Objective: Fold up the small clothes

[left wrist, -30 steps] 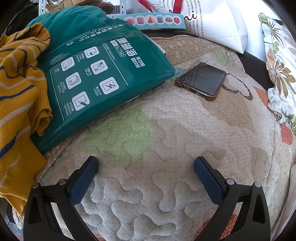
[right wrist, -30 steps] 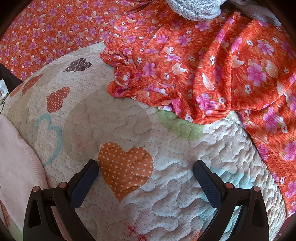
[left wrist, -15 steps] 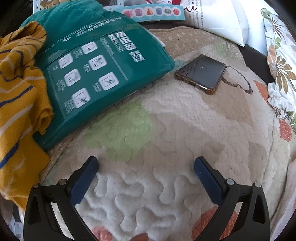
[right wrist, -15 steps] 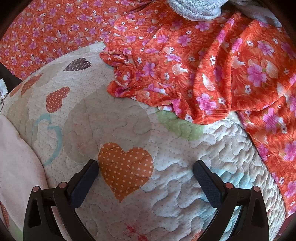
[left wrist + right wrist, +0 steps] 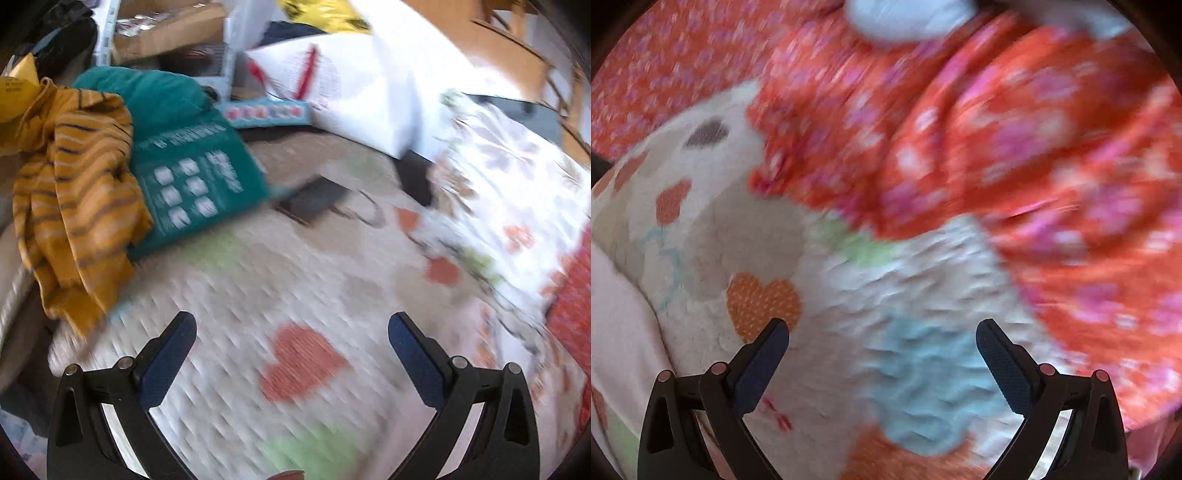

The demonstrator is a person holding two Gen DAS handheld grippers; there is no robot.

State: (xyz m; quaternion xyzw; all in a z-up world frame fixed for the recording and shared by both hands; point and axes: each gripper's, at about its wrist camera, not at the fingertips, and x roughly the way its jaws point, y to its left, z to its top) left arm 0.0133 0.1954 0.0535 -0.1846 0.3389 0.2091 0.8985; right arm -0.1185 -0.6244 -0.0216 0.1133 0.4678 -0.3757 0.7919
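Nothing folded yet: left gripper (image 5: 291,328) and right gripper (image 5: 882,334) both gape empty over the quilt (image 5: 923,280), orange floral garment (image 5: 1015,147) crumpled just ahead of the right one.

Left wrist view: one yellow striped garment (image 5: 74,192) at nine o'clock, one green package (image 5: 192,177), one dark phone (image 5: 312,197) at twelve, one white bag (image 5: 354,92). Right wrist view: one orange floral garment (image 5: 997,155) at one o'clock.
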